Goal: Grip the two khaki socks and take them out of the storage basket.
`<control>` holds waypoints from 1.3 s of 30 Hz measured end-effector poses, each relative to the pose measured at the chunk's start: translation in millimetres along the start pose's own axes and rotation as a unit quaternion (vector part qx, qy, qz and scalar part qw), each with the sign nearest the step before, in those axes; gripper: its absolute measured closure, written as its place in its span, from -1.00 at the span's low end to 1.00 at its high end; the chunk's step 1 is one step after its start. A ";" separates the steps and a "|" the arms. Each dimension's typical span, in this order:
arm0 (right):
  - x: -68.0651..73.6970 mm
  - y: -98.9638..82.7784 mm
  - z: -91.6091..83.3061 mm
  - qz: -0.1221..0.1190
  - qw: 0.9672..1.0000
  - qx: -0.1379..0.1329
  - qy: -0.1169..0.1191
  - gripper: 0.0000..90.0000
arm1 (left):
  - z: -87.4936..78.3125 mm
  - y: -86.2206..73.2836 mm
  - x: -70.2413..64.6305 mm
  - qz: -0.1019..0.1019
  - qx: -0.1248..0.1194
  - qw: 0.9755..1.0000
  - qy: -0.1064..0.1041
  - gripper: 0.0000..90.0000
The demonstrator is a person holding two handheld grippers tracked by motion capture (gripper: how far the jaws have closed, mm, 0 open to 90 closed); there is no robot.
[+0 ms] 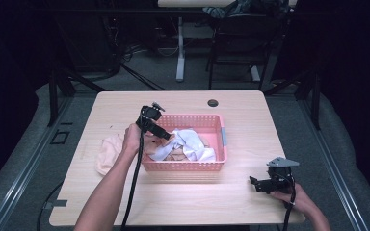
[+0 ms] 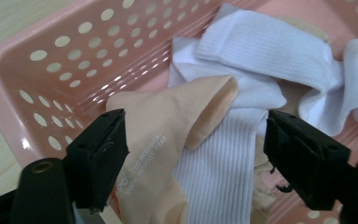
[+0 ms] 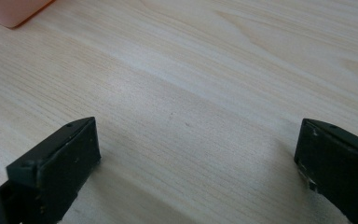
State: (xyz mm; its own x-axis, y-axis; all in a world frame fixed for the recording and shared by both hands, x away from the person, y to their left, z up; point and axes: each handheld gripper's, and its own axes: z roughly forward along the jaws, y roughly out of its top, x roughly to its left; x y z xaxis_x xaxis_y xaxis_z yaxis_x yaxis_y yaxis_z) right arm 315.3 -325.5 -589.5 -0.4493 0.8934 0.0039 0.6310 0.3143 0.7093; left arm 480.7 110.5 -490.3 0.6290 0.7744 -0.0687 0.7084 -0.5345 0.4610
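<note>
Now beige sock (image 2: 168, 135) between open left tool (image 2: 196, 154) jaws, inside basket (image 2: 51, 70)

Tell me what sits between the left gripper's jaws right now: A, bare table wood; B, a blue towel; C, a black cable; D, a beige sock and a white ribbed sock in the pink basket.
D: in the left gripper view the left gripper straddles the beige sock and the white ribbed sock inside the pink basket.

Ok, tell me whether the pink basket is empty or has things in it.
Not empty. The pink basket holds white socks and a beige garment piled inside, seen in the high view and the left gripper view.
</note>
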 end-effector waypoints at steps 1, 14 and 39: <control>-0.1 0.1 0.0 -0.001 1.000 0.001 0.001 -1.00 | 2.1 -0.1 -0.2 0.000 0.002 1.000 0.001 -0.42; -1.4 0.4 -0.2 -0.006 1.000 0.004 0.002 -1.00 | 22.6 1.4 1.2 -0.015 0.047 0.997 0.057 0.01; -1.9 0.6 -0.4 -0.008 1.000 0.004 0.000 -1.00 | -16.4 -3.3 -1.9 -0.020 0.015 0.998 0.061 0.96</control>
State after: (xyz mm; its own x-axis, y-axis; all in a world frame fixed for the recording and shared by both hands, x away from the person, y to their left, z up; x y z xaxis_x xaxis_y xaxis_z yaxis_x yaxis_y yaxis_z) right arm 316.2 -327.1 -588.7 -0.4590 0.8884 -0.0067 0.6296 0.3306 0.7031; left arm 471.9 116.4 -477.2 0.5582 0.8294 0.0223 0.7423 -0.5112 0.4332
